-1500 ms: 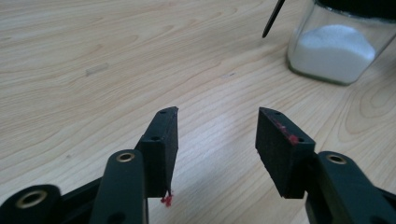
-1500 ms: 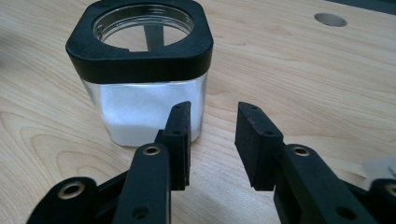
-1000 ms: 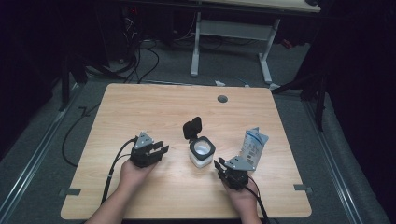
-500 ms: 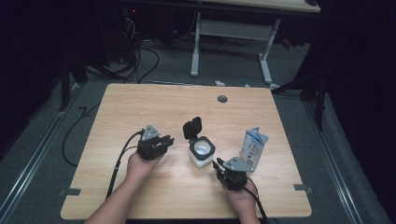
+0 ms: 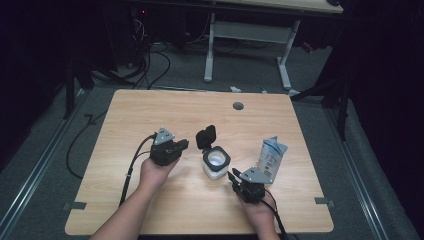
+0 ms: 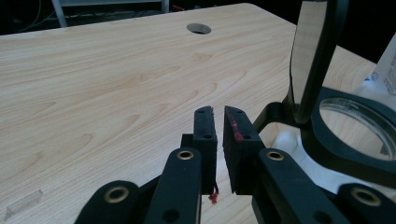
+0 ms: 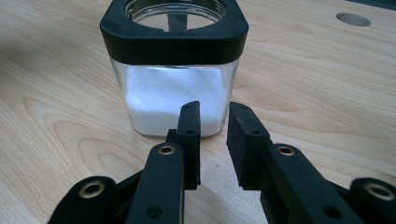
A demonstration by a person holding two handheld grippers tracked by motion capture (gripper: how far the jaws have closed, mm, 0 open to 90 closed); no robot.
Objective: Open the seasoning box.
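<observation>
A square glass jar (image 5: 215,169) with white powder and a black collar stands mid-table, its hinged black lid (image 5: 206,136) tipped up and open. My left gripper (image 5: 181,145) is held just left of the lid; its jaws have just been closing and stand almost together with nothing between them (image 6: 219,112). The lid (image 6: 308,51) and the jar's rim (image 6: 355,140) rise close on its right. My right gripper (image 5: 232,175) rests near the jar's front right, pointed at the jar (image 7: 173,70). It is open (image 7: 214,106) by a small gap, with nothing in it.
A white and blue pouch (image 5: 271,156) stands upright right of the jar, just behind my right gripper. A round cable hole (image 5: 238,106) sits near the table's far edge. Bare wood (image 5: 150,115) spreads over the left and far parts of the table.
My left hand has moved right and away from me, toward the jar's lid, and its jaws have drawn together. The right hand, jar and pouch have stayed put.
</observation>
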